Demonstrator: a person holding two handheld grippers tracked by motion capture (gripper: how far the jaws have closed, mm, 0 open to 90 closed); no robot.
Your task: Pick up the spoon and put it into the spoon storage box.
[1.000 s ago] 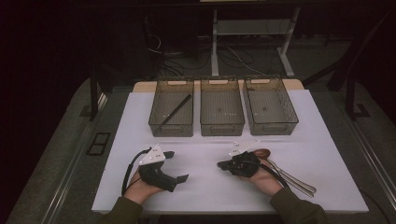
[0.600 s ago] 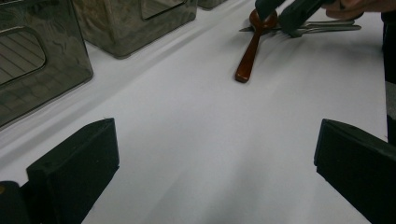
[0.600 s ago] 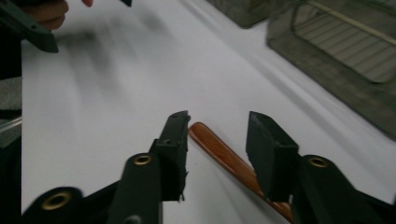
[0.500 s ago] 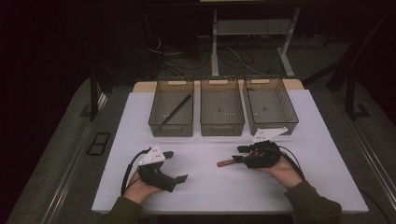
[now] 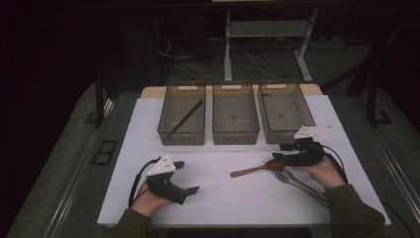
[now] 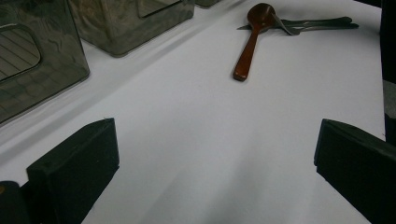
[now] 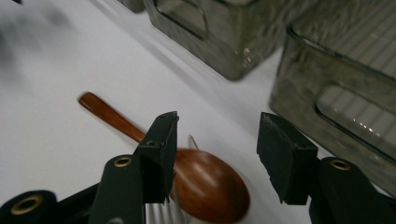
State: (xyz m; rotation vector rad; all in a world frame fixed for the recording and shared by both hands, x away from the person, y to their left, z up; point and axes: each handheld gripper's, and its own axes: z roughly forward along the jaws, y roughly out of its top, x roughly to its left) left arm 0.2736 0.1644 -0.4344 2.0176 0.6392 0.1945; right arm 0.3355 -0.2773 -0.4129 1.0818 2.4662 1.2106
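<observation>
- Dark room, white sheet on the desk (image 5: 233,198); cables on the floor behind.
- Wooden spoon (image 5: 255,169) lies flat on the sheet, right of centre, bowl toward the right hand, handle pointing left.
- Spoon bowl sits on the tips of metal utensils (image 5: 302,184) lying under the right forearm.
- Right hand-held gripper (image 5: 282,151) hovers just above the spoon bowl, jaws about half apart, just been opening; nothing gripped, spoon lies free below.
- Left hand-held gripper (image 5: 187,176) near the front left, jaws wide apart, nothing between them.
- Three clear bins behind: left bin (image 5: 182,115) holds a dark stick (image 5: 186,116); middle bin (image 5: 235,114), right bin (image 5: 286,112).
</observation>
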